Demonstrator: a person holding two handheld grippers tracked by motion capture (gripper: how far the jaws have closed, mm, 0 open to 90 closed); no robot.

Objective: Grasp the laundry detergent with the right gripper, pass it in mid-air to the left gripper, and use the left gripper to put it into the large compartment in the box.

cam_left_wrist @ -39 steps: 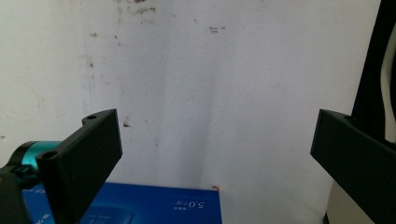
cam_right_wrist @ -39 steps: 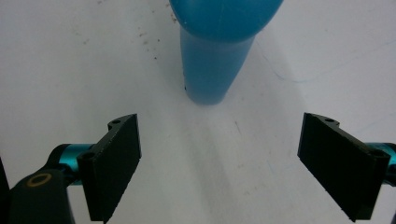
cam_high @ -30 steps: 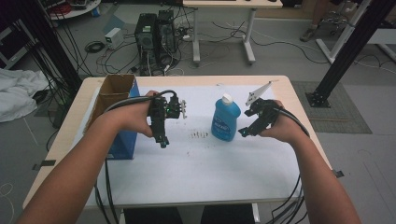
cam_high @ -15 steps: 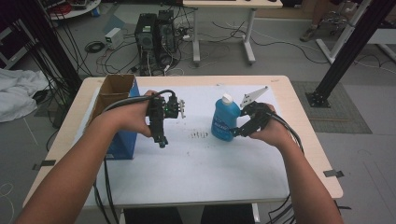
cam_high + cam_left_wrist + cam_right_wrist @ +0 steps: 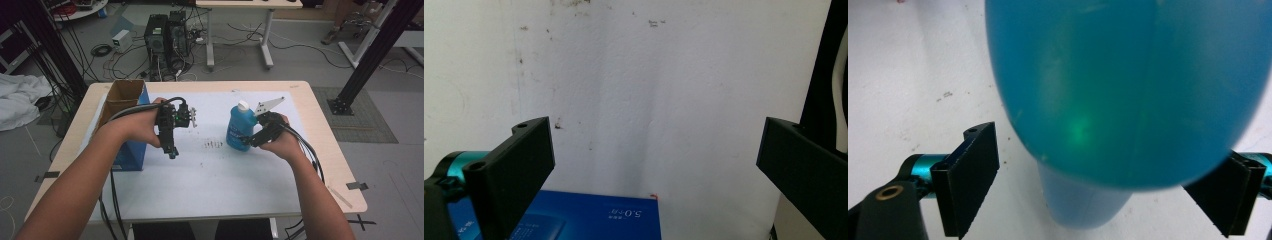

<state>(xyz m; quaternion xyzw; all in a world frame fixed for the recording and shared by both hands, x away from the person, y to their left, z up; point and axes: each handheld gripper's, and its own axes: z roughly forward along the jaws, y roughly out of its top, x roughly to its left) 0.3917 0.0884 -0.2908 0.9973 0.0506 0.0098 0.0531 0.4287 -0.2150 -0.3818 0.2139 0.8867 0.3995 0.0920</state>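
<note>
A blue bottle [image 5: 239, 127] with a white cap stands upright on the white table top [image 5: 210, 190], right of centre. My right gripper [image 5: 248, 142] reaches it from the right. In the right gripper view the bottle [image 5: 1128, 90] looms close between the two black jaws of this gripper [image 5: 1103, 192], which is open, and a small gap shows at the left jaw. My left gripper [image 5: 172, 153] points down over the table left of centre. It [image 5: 651, 165] is open wide, with only white table between its jaws.
A blue box [image 5: 125, 145] with an open cardboard top stands at the table's left side, and its blue face [image 5: 589, 220] lies just below my left jaws. Small dark specks [image 5: 215, 145] dot the table between the grippers. Cables trail off the near edge.
My right gripper has moved left to the bottle, and its jaws now straddle the lower part. The left gripper has barely moved.
</note>
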